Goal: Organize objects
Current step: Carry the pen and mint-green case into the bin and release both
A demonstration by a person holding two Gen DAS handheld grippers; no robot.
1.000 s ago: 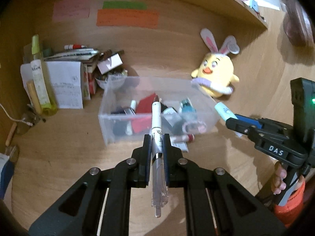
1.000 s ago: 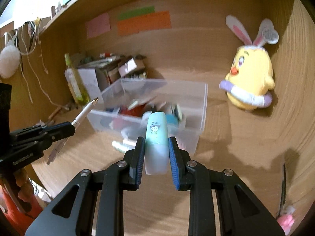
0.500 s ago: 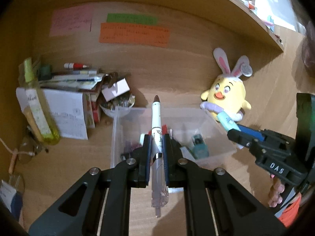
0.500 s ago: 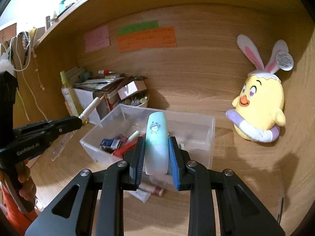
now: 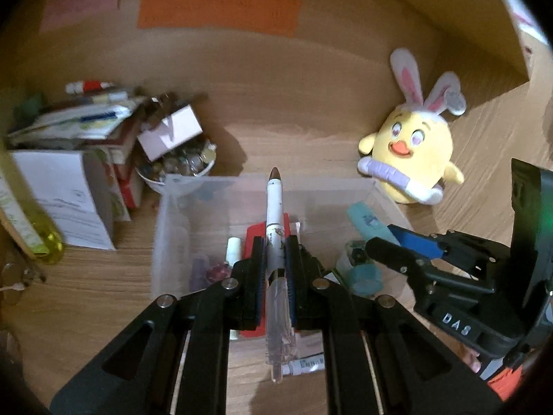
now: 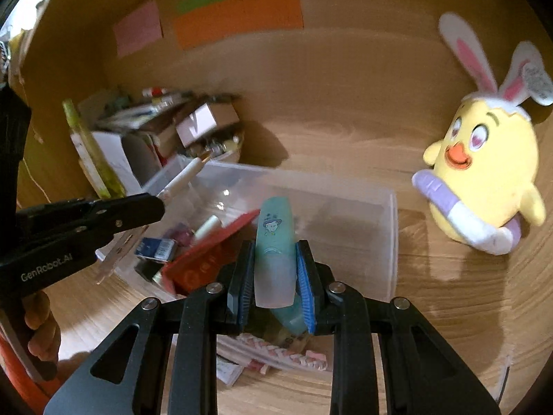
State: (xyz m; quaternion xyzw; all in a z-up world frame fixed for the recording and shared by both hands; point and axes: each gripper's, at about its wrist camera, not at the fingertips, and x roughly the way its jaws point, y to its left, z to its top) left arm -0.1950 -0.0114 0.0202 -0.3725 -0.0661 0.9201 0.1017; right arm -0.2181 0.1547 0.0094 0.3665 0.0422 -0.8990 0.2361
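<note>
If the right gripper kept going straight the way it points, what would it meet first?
Probably the inside of the clear plastic bin: the right gripper, shut on the mint-green tube, aims down into it, toward its far wall. Depth is unclear, so the tube's tip might touch the bin's floor first.

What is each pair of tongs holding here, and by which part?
Left tongs clamp a white pen around its middle. Right tongs clamp a pale green tube on its lower half.

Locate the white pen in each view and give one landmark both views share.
Left wrist: white pen stands centre, clamped in the left tongs, tip over the clear bin.
Right wrist: same pen at left, slanting up-right.
Shared landmark: yellow chick plush.
</note>
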